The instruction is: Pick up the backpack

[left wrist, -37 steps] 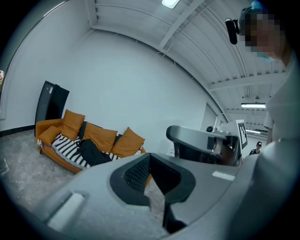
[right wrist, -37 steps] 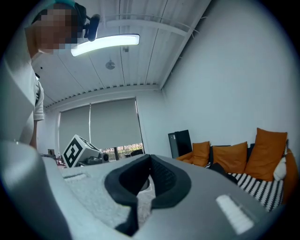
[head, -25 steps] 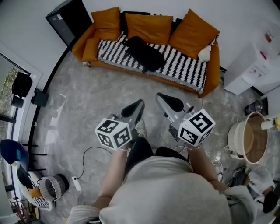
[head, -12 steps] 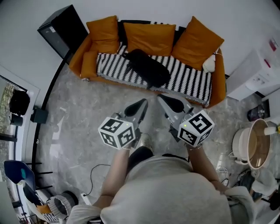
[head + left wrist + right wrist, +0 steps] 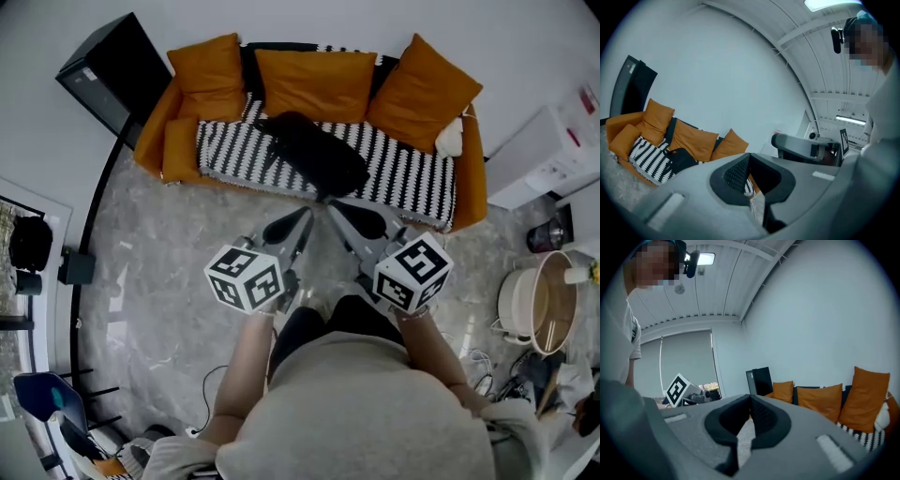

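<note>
Black backpack [image 5: 314, 155] lies on striped sofa [image 5: 412, 178] seat, ahead of you. Your left gripper [image 5: 289, 229], right gripper [image 5: 359, 222]: jaws together, empty. Risk: reach bag closed and you shove soft fabric, no grip.

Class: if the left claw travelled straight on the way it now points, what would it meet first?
Probably the sofa's striped cover, by the black backpack's right end. Only floor lies between it and the left claw, though depth is unclear.

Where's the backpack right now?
Head view: the backpack lies mid-seat on the sofa, in front of the middle cushion, just beyond the left gripper and right gripper.
</note>
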A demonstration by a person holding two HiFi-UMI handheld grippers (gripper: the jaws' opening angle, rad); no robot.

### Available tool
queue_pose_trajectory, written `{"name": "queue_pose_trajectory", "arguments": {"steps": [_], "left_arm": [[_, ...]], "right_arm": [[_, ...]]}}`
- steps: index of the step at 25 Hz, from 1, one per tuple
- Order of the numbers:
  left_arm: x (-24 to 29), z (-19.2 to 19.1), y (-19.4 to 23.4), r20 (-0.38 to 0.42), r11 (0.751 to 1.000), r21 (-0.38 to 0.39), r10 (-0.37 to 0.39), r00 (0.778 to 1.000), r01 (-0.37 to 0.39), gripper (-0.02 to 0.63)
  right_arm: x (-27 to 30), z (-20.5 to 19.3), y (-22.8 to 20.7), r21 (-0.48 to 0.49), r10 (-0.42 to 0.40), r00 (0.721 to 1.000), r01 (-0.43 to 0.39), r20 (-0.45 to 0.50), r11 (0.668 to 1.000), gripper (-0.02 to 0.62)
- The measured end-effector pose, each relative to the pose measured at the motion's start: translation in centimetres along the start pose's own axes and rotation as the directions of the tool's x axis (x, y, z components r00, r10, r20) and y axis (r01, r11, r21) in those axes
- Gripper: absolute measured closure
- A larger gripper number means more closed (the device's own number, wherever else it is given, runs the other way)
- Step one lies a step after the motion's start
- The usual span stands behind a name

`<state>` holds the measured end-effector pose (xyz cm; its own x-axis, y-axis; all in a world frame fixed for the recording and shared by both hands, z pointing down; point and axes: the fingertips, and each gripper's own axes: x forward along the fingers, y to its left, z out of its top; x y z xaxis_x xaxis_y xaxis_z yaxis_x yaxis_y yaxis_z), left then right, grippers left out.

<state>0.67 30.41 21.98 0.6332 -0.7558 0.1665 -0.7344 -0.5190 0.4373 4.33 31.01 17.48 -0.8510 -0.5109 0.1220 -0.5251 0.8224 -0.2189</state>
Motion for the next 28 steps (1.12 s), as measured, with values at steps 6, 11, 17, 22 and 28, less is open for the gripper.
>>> {"name": "queue_pose_trajectory", "arguments": {"steps": [6,11,17,22,28], "left_arm": [[1.2,0.1,1.7,-0.018,1.000,0.002,-0.013,1.000,0.013,0.598],[2.4,0.9,4.2,-0.006,1.000,-0.024,0.019,1.000,-0.019,0.598],[6.6,3.6,8.3,-0.006,0.998,0.025,0.054,0.999,-0.053,0.598],[11.5,7.7,11.9,0.035,0.999,0.041,0.028,0.999,-0.029,0.600],[16.8,12.4,16.1,0.071,0.996,0.074,0.039,0.997,-0.045,0.598]], "right_arm": [[2.0,0.5,-1.3,-0.002,-0.024,0.999,0.024,0.032,1.000,0.592],[4.0,1.5,-3.6,0.009,-0.038,0.997,0.038,0.068,0.999,0.592],[8.3,1.9,-8.6,-0.032,0.003,0.999,-0.002,0.032,0.999,0.592],[12.8,5.0,-14.3,-0.058,0.001,0.998,0.002,0.063,0.998,0.592],[18.4,6.7,-19.7,-0.008,0.087,0.996,-0.087,0.030,0.996,0.592]]}}
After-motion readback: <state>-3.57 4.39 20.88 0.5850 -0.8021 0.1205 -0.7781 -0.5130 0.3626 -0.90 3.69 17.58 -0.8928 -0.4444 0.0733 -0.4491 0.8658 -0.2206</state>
